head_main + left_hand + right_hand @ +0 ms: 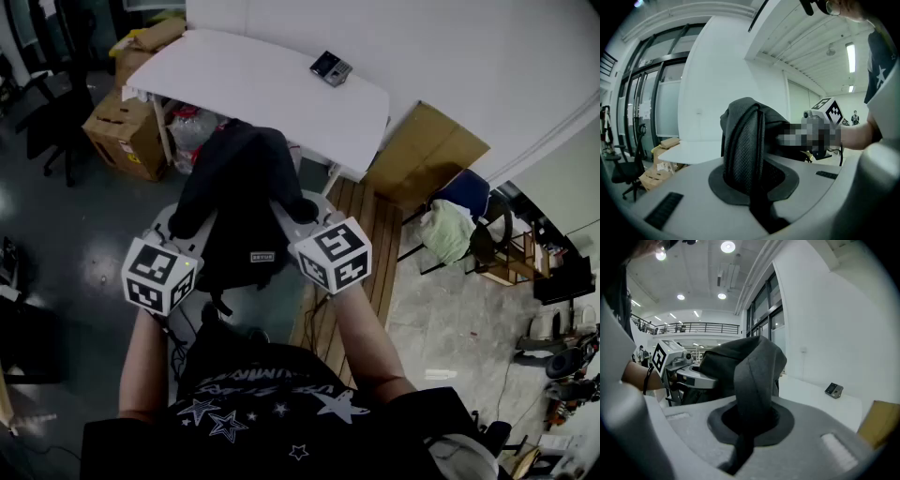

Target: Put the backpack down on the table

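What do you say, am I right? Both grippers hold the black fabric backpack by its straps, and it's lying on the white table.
Not quite. The black fabric backpack isn't lying on the white table; the head view shows it hanging in the air in front of it. The rest holds: the left gripper and the right gripper are shut on its straps.
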A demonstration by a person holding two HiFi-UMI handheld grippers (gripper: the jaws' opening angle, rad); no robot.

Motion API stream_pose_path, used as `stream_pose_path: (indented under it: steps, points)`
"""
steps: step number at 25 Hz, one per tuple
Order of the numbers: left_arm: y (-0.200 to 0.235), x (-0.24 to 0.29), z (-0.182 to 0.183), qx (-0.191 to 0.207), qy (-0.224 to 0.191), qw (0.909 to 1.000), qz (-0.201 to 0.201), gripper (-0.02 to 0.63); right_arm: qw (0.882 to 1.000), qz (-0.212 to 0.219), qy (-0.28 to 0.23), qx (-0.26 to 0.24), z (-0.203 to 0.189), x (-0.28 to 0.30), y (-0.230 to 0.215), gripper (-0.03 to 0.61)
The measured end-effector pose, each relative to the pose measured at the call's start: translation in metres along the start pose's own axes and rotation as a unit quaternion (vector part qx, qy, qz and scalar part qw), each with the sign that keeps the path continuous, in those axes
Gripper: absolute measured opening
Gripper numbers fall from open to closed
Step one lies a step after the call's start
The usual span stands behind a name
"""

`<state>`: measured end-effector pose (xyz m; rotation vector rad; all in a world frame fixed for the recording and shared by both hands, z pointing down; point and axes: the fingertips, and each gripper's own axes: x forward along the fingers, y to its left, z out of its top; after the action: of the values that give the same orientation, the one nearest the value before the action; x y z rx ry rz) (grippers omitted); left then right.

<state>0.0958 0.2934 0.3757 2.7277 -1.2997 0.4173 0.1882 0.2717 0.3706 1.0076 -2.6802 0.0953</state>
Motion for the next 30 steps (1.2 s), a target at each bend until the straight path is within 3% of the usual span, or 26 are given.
stream_pose_path:
  steps: [22, 30]
  points:
    - [-0.04, -0.006, -0.008, -0.01, -0.004, 0.9999, -0.004, 0.038, 1.0, 0.005, 0.001, 0.008, -0.019, -0.038, 0.008, 0.005]
    - [-0.034, 0.009, -0.009, -0.014, -0.001, 0.9997, -0.018, 0.038, 1.0, -0.005, 0.009, 0.015, -0.023, -0.032, -0.006, 0.005]
